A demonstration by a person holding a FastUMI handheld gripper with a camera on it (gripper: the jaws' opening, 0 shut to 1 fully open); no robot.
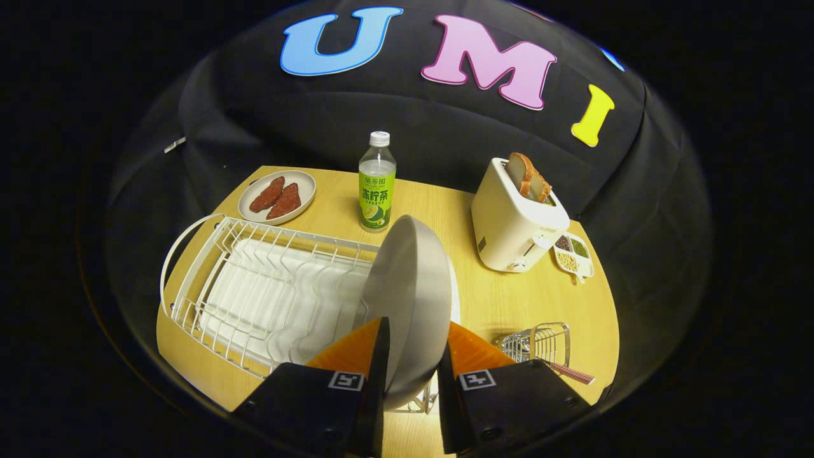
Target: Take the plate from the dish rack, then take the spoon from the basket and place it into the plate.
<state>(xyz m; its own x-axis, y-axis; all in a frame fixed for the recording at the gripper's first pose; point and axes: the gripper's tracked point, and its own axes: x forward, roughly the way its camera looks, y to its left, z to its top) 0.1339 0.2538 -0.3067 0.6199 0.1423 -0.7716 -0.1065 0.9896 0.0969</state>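
Plate [410,299] upright between the fingers [372,356], rack [254,292] left, basket [540,343] right

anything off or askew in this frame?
Nothing odd. The plate stands on edge, pinched between the gripper fingers at the dish rack, as expected mid-pick. Bottle and toaster stand upright; no spills.

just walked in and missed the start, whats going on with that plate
A person's handheld claw has its two fingers closed on the rim of a grey plate, which stands on edge at the end of the white dish rack. The plate looks gripped but whether it has left the rack yet is hard to tell. The spoon lies in the small wire basket beside the claw, its checked handle sticking out, not yet touched.
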